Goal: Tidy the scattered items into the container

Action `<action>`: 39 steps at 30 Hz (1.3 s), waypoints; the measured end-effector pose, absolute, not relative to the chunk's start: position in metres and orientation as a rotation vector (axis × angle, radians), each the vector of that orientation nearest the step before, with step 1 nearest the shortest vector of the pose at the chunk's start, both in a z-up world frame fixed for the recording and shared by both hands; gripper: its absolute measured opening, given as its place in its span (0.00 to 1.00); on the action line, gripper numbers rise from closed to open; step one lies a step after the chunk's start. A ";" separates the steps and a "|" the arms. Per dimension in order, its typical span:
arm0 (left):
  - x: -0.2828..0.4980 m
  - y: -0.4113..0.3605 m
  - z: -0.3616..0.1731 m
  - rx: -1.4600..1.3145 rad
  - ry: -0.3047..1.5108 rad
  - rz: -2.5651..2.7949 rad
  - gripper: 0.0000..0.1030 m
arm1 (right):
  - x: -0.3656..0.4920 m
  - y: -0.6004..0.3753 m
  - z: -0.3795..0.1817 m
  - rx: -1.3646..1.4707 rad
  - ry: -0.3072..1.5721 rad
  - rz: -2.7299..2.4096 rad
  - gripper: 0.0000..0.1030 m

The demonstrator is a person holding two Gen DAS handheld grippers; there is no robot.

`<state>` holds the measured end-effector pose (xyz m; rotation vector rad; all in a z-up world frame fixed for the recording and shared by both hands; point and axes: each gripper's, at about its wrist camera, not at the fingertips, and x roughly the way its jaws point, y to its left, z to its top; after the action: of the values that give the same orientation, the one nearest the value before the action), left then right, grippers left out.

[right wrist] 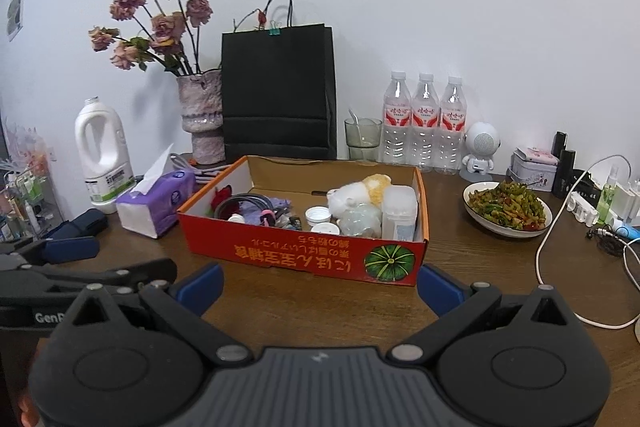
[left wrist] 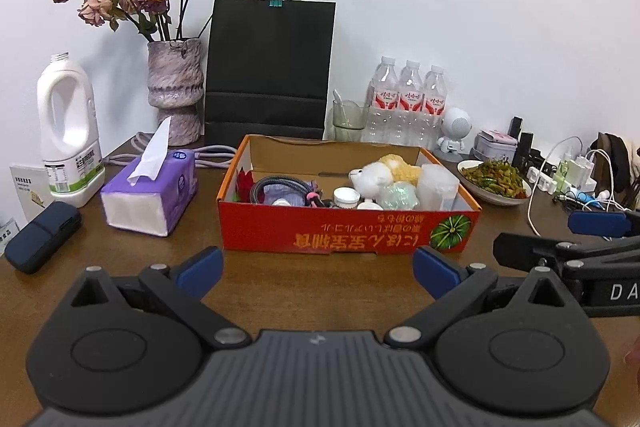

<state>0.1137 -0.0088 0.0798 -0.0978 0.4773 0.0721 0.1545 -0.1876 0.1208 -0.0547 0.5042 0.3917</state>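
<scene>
Both grippers hang just above the brown tabletop [left wrist: 312, 299] with nothing between their fingers. The left gripper [left wrist: 318, 269] has its blue-padded jaws spread wide and touches nothing; straight ahead of it, just beyond the fingertips, stands the red cardboard box [left wrist: 348, 231]. The right gripper [right wrist: 318, 285] is likewise spread wide and empty, the same box [right wrist: 304, 253] just ahead of its fingertips and a little to the left. Inside the box lie a white-and-yellow plush toy [left wrist: 384, 173], a coiled dark cable [left wrist: 276, 187], white bottle caps [left wrist: 346, 197] and a frosted plastic container [left wrist: 438, 187]. A purple tissue pack [left wrist: 150, 197] sits ahead-left of the left gripper, a dish of green stir-fry [right wrist: 506, 207] ahead-right of the right gripper.
</scene>
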 end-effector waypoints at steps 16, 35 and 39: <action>0.098 -0.012 0.090 -0.090 0.468 0.090 1.00 | 0.138 -0.190 0.128 -0.058 0.486 0.399 1.00; 0.093 -0.013 0.091 -0.087 0.466 0.096 1.00 | 0.135 -0.190 0.129 -0.057 0.486 0.402 1.00; 0.092 -0.013 0.090 -0.086 0.462 0.095 1.00 | 0.135 -0.191 0.129 -0.057 0.486 0.403 1.00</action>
<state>0.0918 -0.0126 0.0905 -0.0858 0.4624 0.0954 0.1352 -0.1906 0.1290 -0.0572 0.4859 0.4028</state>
